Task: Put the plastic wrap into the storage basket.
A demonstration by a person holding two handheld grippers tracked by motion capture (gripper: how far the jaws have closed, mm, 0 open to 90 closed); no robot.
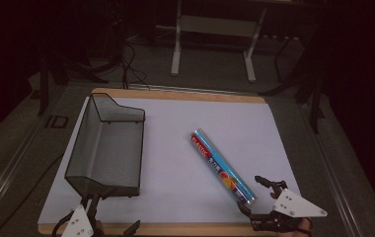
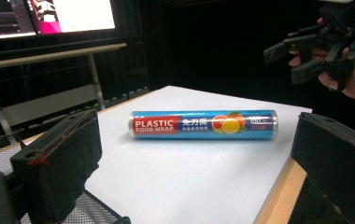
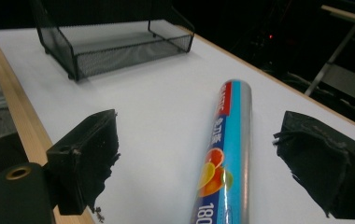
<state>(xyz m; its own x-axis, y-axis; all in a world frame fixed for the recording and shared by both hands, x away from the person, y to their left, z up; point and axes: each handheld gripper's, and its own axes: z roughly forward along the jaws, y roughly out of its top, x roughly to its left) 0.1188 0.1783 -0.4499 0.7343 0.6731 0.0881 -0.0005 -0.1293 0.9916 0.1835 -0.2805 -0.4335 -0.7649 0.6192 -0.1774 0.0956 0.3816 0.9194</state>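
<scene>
At the near left edge of the table (image 1: 175, 228), the left gripper (image 1: 110, 228) hovers with its jaws spread wide, gripping nothing, just near of the black mesh tray (image 1: 107, 148). Toward the right lies the roll of food wrap (image 1: 222, 167), flat on the white sheet, its long axis running diagonally from far-left to near-right. The left gripper view reads its label side-on: "PLASTIC FOOD WRAP", red band, oranges printed. The right gripper view looks along the roll's length instead. The right gripper (image 1: 254, 196) sits wide open and empty, its jaws flanking the roll's near-right end without touching.
</scene>
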